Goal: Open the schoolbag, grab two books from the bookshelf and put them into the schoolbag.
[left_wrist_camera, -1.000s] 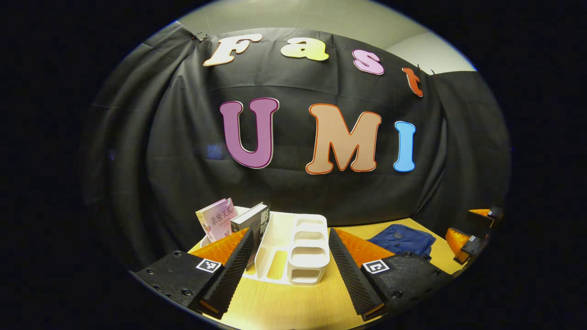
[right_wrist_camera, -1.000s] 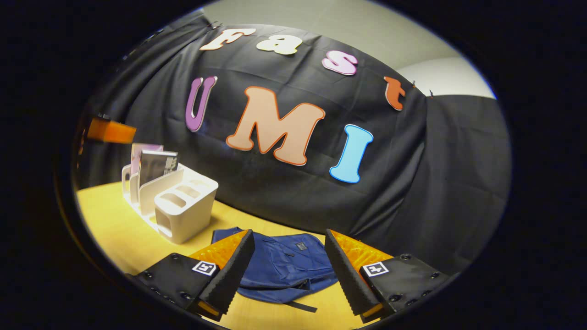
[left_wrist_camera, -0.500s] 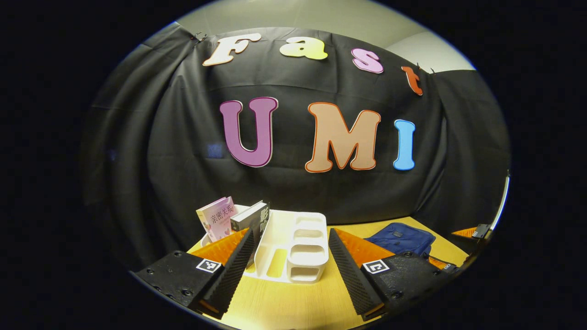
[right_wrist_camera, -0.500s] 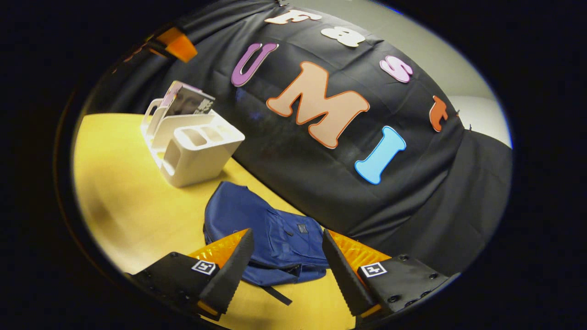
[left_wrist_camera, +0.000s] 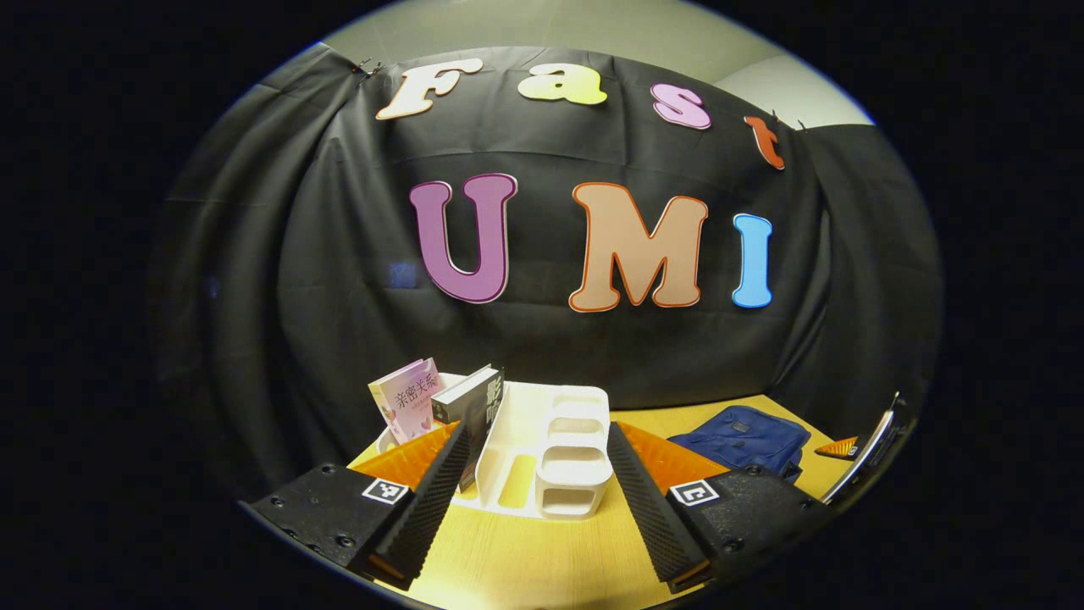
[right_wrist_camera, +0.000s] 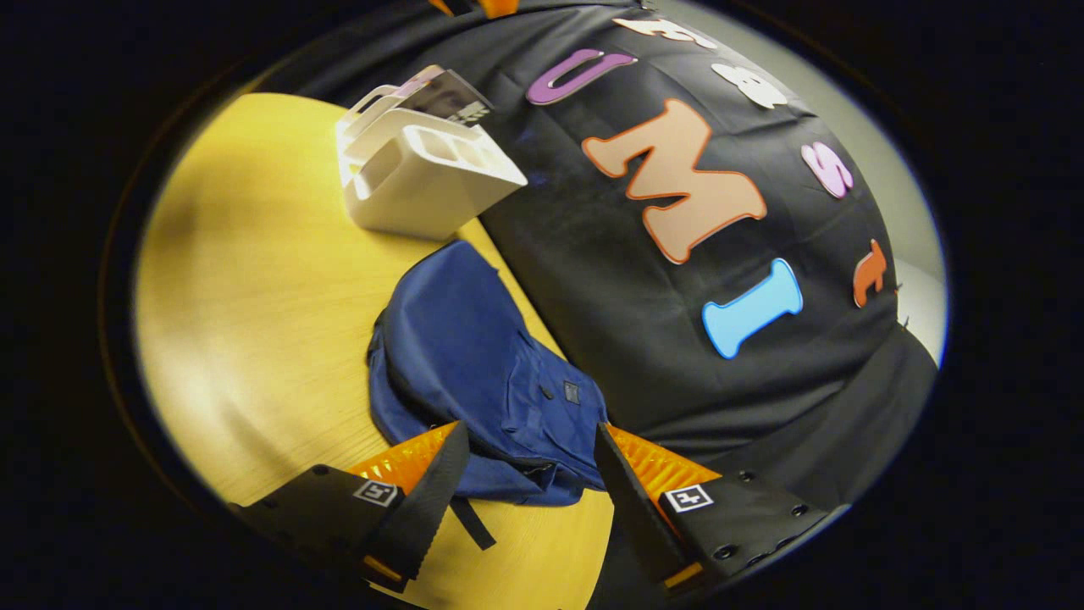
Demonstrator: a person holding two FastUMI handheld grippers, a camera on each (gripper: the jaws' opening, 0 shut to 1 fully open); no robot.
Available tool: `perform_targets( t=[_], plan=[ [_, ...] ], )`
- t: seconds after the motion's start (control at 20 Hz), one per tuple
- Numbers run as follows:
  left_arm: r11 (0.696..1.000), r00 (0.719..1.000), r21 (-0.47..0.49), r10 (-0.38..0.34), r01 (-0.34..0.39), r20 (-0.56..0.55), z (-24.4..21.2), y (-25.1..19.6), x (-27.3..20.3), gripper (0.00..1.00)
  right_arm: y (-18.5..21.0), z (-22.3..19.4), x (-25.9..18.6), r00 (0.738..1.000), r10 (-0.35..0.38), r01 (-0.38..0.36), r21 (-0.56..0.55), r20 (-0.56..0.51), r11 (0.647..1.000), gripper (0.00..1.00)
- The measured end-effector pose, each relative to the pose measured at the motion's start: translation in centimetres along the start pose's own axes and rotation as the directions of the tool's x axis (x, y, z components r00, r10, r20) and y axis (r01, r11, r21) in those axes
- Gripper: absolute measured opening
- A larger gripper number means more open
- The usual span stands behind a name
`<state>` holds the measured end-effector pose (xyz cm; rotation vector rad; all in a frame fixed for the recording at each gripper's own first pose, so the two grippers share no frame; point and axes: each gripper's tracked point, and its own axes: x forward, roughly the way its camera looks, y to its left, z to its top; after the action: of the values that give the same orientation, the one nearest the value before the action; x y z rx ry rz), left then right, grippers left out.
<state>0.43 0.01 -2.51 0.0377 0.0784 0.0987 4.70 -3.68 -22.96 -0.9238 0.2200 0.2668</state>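
Table (left_wrist_camera: pixel 525 559): two books (left_wrist_camera: pixel 461 405), one schoolbag (right_wrist_camera: pixel 474 373)

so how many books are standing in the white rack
2. A pink book leans at the rack's far left end; a dark book stands just beside it. Others could be hidden behind the dividers.

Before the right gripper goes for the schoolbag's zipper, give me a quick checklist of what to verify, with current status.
1. Right gripper open: ok.
2. Right gripper over the blue schoolbag: ok, its lower end lies between the fingers.
3. Schoolbag flat on the table: ok.
4. Zipper pull located: cannot tell.
5. Two books standing in the white bookshelf: ok.
6. Left gripper open, facing the bookshelf: ok.
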Motion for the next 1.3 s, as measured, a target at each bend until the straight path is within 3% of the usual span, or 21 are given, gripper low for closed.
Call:
perform_targets(
  t=[0.1, 0.2, 0.25, 0.35, 0.4, 0.85, 0.9, 1.15, 1.2, 1.3],
  plan=[
    [1.0, 1.0, 0.001, 0.019, -0.019, -0.009, -0.2, 0.4, 0.1, 0.93, 0.8, -0.6, 0.5, 0.999, 0.031, -0.031, -0.044, -0.009, 0.999, 0.89],
    [1.0, 0.999, 0.0, 0.029, -0.029, -0.016, -0.3, 0.6, 0.2, 0.96, 1.4, -1.3, 1.6, 0.999, 0.048, -0.05, -0.071, -0.025, 0.996, 0.89],
    [0.999, 0.999, -0.001, 0.033, -0.033, -0.019, -0.3, 0.6, 0.1, 0.94, 1.6, -1.7, 2.3, 0.998, 0.055, -0.058, -0.076, -0.035, 0.995, 1.0],
    [0.999, 0.999, -0.004, 0.041, -0.041, -0.024, -0.5, 0.7, 0.1, 0.96, 1.7, -2.1, 3.4, 0.997, 0.063, -0.067, -0.073, -0.054, 0.995, 0.97],
    [0.999, 0.999, -0.004, 0.046, -0.046, -0.028, -0.6, 0.9, 0.1, 0.96, 1.5, -2.1, 3.9, 0.996, 0.061, -0.066, -0.068, -0.064, 0.996, 0.89],
    [0.995, 0.992, 0.0, 0.104, -0.104, -0.065, -1.5, 2.3, -0.1, 0.96, 2.2, -3.4, 7.4, 0.99, 0.064, -0.077, -0.1, -0.126, 0.992, 0.89],
    [0.994, 0.991, 0.001, 0.109, -0.109, -0.072, -1.7, 2.4, -0.2, 0.96, 2.2, -3.1, 7.6, 0.991, 0.063, -0.075, -0.105, -0.121, 0.992, 0.97],
    [0.99, 0.987, 0.005, 0.142, -0.142, -0.078, -2.0, 3.0, -0.4, 0.96, 2.8, -1.4, 9.6, 0.991, 0.085, -0.095, -0.102, -0.099, 0.99, 0.96],
    [0.989, 0.986, 0.008, 0.147, -0.147, -0.077, -1.9, 3.2, -0.4, 0.94, 3.0, -1.0, 9.8, 0.992, 0.091, -0.101, -0.106, -0.09, 0.989, 0.87],
    [0.988, 0.985, 0.014, 0.152, -0.151, -0.08, -2.0, 3.2, -0.4, 0.96, 3.2, 0.1, 10.5, 0.994, 0.097, -0.103, -0.114, -0.06, 0.988, 0.85]
  ],
)
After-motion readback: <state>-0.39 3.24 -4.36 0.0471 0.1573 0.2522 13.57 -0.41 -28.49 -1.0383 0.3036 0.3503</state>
